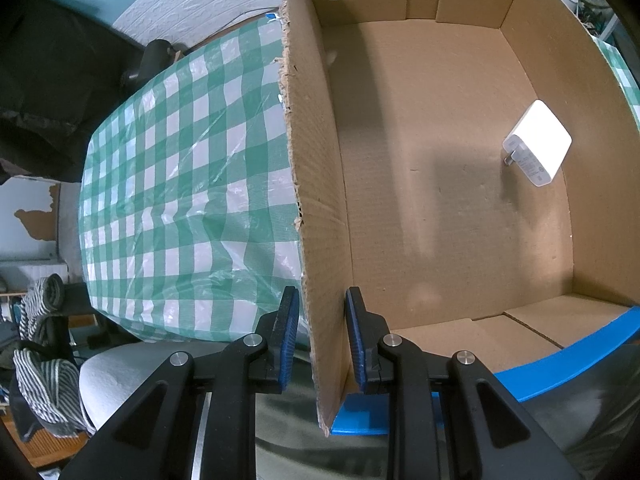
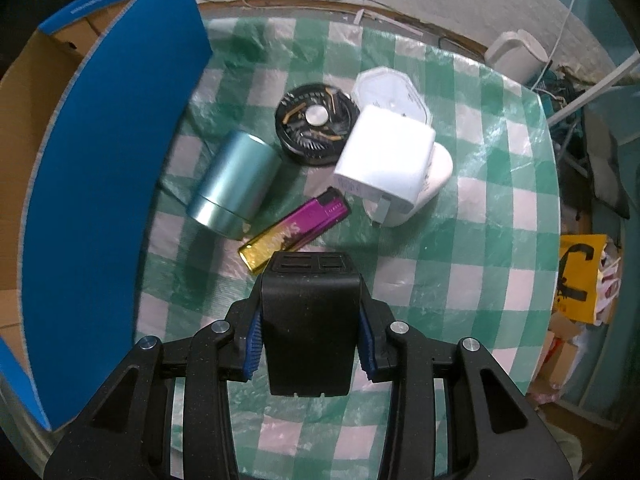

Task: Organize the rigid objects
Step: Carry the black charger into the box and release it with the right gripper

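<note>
My left gripper [image 1: 322, 334] straddles the left wall [image 1: 310, 184] of an open cardboard box with blue outer sides; the jaws stand a little apart from the wall on both sides. A white plug charger [image 1: 538, 142] lies inside the box at the right. My right gripper [image 2: 308, 338] is shut on a black charger block [image 2: 310, 320] and holds it above the checked tablecloth. Beyond it lie a purple-gold lighter [image 2: 294, 234], a teal metal cylinder [image 2: 234, 188], a black round fan [image 2: 316, 124] and a white charger cube [image 2: 386, 156].
The box's blue wall [image 2: 108, 184] stands left of my right gripper. A white lid-like piece [image 2: 390, 90] and a white rounded case [image 2: 434, 174] lie behind the cube. The green-white checked table [image 1: 180, 184] extends left of the box; a chair with striped cloth [image 1: 44, 344] stands beside it.
</note>
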A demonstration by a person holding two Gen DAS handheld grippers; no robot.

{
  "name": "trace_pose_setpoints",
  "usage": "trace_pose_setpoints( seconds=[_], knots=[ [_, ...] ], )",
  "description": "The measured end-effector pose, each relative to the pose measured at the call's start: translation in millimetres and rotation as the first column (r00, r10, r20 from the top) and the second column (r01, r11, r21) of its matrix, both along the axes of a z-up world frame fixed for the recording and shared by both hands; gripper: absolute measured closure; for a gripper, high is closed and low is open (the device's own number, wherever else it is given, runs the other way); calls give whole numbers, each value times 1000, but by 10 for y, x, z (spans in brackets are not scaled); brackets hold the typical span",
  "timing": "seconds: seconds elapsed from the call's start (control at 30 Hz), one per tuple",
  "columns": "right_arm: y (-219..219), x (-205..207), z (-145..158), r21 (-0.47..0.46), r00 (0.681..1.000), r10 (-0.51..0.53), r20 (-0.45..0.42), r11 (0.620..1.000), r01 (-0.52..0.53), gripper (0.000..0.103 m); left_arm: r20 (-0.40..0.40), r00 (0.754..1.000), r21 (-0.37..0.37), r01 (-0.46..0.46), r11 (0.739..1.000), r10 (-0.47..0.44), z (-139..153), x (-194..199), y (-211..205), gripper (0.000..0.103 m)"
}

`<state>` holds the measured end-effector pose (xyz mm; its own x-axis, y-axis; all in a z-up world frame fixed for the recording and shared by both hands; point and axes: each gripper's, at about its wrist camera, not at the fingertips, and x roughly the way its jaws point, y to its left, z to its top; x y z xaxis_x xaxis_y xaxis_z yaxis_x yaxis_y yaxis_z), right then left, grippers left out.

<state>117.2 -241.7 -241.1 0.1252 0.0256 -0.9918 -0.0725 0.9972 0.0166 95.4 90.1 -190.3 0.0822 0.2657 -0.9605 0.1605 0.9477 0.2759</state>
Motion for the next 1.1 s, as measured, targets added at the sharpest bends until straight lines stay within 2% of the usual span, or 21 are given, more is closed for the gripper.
trace_pose_setpoints(
  seconds=[0.33,0.53,0.93,1.1],
  knots=[
    [164,93,591,44,997,39,68,998,-42,66,0,1000,3,2,1000,-2,9,-6,-33,78],
    [340,160,832,63,991,71,110,995,-78,66,-1,1000,2,0,1000,0,11,-13,-23,78],
    [727,346,1214,96,975,135,178,983,-154,66,-1,1000,4,1,1000,-1,8,-6,-64,78],
    [926,381,1271,108,967,170,188,975,-192,66,-2,1000,5,1,1000,-1,10,-8,-61,78]
  ],
)
